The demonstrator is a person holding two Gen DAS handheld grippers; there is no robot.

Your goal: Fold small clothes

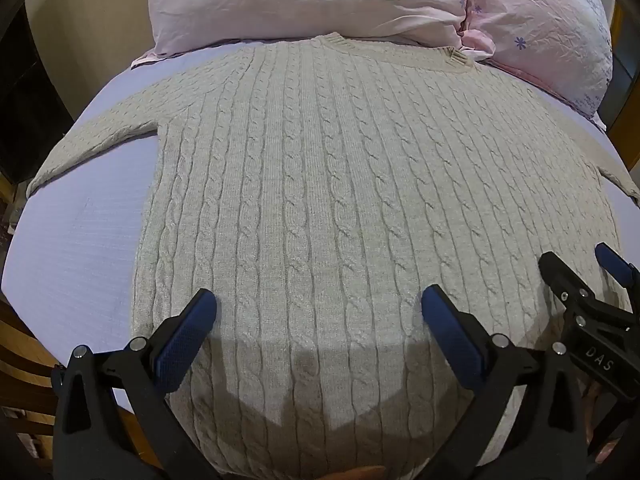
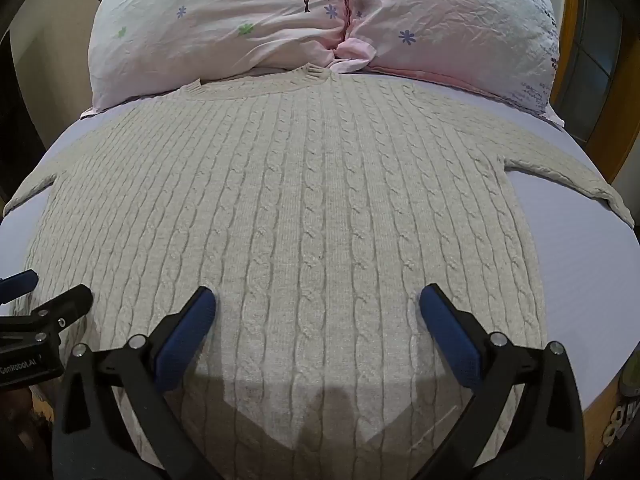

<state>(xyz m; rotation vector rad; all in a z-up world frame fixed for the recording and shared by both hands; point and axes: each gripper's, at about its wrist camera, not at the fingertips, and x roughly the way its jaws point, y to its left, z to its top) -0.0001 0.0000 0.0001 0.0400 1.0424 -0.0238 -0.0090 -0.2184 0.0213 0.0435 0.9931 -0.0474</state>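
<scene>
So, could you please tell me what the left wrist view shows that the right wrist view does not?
Only the left wrist view shows the sweater's left sleeve whole, with the right gripper at its right edge. Only the right wrist view shows the right sleeve whole, with the left gripper at its left edge. Both show the cable-knit sweater flat on the lavender sheet, collar toward the pink pillows, and open jaws.

We look low and close from the sweater (image 1: 320, 208) hem toward the pillows (image 2: 320, 20); both wrist views share them, each catching the other gripper at frame edge.
</scene>
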